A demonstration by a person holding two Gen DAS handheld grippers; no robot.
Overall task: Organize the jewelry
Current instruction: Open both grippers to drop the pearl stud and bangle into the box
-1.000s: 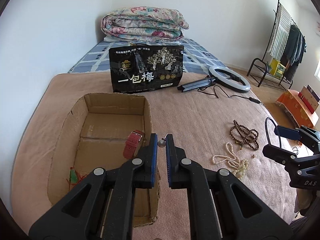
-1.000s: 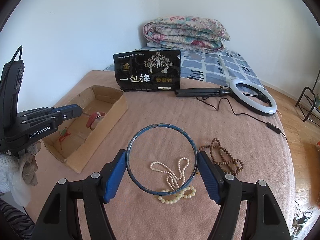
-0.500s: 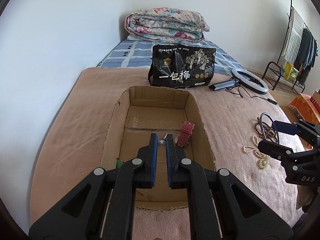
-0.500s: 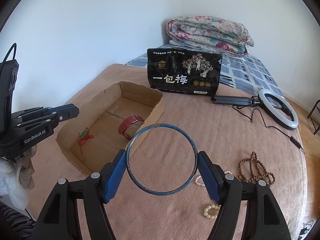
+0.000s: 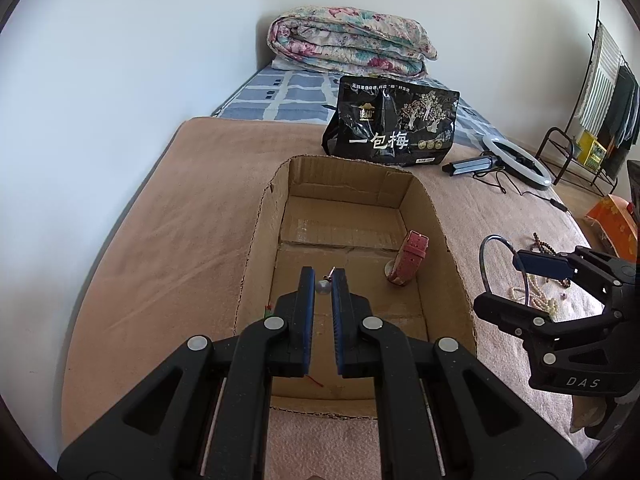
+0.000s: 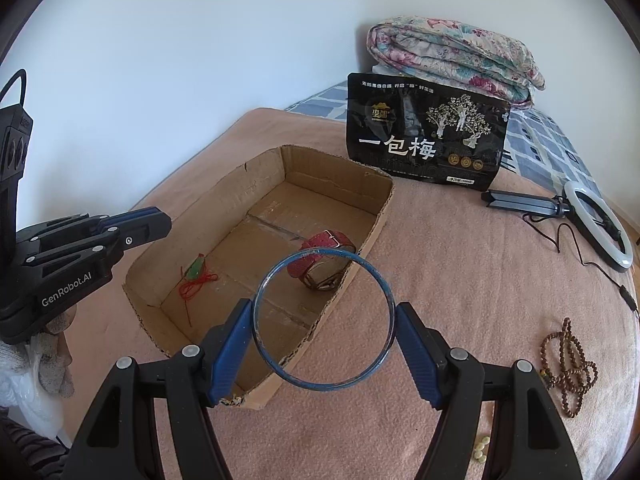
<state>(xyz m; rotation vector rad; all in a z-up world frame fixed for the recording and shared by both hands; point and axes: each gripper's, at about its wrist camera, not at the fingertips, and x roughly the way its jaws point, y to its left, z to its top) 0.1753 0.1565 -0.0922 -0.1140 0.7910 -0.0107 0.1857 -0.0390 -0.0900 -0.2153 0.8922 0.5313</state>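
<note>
My left gripper (image 5: 323, 280) is shut on a small grey bead earring (image 5: 321, 286) and holds it over the open cardboard box (image 5: 260, 232). In the box lie a red watch (image 5: 410, 258) and a green pendant on red cord (image 6: 196, 270). My right gripper (image 6: 324, 320) is shut on a blue bangle (image 6: 384, 288), held above the box's near right corner (image 6: 352, 288). It also shows in the left wrist view (image 5: 532, 280). A white pearl necklace (image 5: 538, 300) and brown wooden beads (image 6: 570, 364) lie on the pink blanket to the right.
A black snack bag (image 5: 394, 128) stands behind the box. A ring light on a tripod (image 6: 600, 220) lies at the back right, its cable trailing forward. A folded floral quilt (image 5: 348, 46) sits by the wall. A clothes rack (image 5: 600, 80) stands at the far right.
Both grippers have moved left toward the box. The left one with the earring now hangs over the box's inside; the right one with the bangle has reached the box's corner.
</note>
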